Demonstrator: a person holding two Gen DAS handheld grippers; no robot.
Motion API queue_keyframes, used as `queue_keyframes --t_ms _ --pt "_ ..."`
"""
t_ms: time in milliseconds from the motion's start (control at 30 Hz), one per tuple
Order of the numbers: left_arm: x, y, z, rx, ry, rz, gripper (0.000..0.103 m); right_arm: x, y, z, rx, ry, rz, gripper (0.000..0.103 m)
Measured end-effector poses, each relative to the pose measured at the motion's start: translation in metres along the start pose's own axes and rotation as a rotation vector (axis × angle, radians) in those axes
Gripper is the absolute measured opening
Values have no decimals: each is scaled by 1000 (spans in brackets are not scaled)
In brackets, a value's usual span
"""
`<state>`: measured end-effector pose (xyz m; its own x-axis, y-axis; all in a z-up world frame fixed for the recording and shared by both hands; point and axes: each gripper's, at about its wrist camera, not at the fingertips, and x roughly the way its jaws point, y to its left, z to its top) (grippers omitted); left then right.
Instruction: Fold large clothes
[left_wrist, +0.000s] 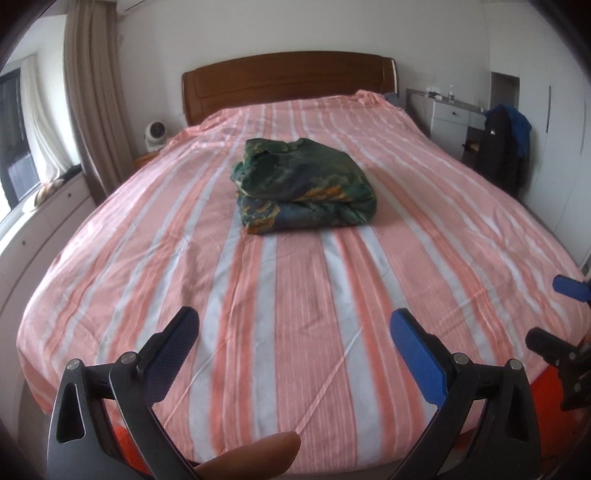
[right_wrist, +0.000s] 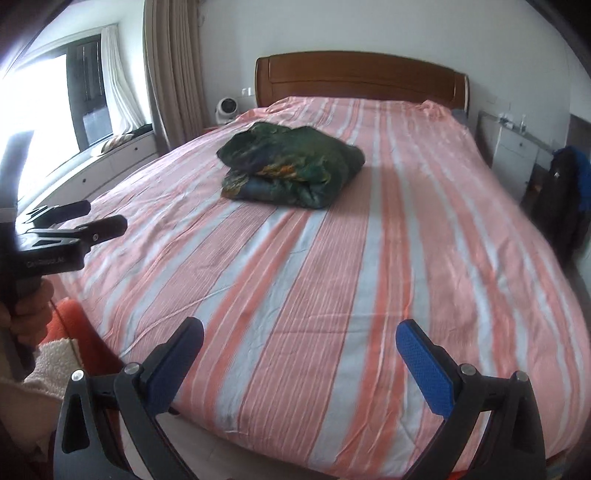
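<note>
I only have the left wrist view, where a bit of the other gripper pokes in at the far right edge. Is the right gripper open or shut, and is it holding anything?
Observer: The right gripper is open, fingers spread wide, nothing between them; it hangs over the foot of the bed.
Operator: Anything beside my left gripper that I can't see?
Observer: The right wrist view shows the left gripper from the side, with the person's hand around its handle in a cream fleecy sleeve.
Operator: And the folded garment's right side?
Observer: From there the folded green garment shows a rounded fold on its right side, and neither gripper touches it.
</note>
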<state>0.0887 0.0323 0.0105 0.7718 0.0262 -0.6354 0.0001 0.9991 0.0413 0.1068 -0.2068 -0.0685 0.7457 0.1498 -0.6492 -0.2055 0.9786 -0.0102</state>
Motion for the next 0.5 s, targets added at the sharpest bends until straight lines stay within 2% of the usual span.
queue_keyframes --t_ms 100,233,300,367,500 --pt "-5 -7 2 -14 15 8 103 -13 3 17 20 -50 -41 103" --pt "-9 -15 -3 3 25 22 103 -12 10 38 103 -68 -74 103" --pt "-8 -16 -7 23 41 21 103 -12 15 38 128 -65 -72 103" --pt "-8 -16 -9 35 38 33 103 -10 24 38 99 -47 -84 103" --pt "-7 -10 -9 11 44 61 103 -12 34 34 85 -34 -128 103"
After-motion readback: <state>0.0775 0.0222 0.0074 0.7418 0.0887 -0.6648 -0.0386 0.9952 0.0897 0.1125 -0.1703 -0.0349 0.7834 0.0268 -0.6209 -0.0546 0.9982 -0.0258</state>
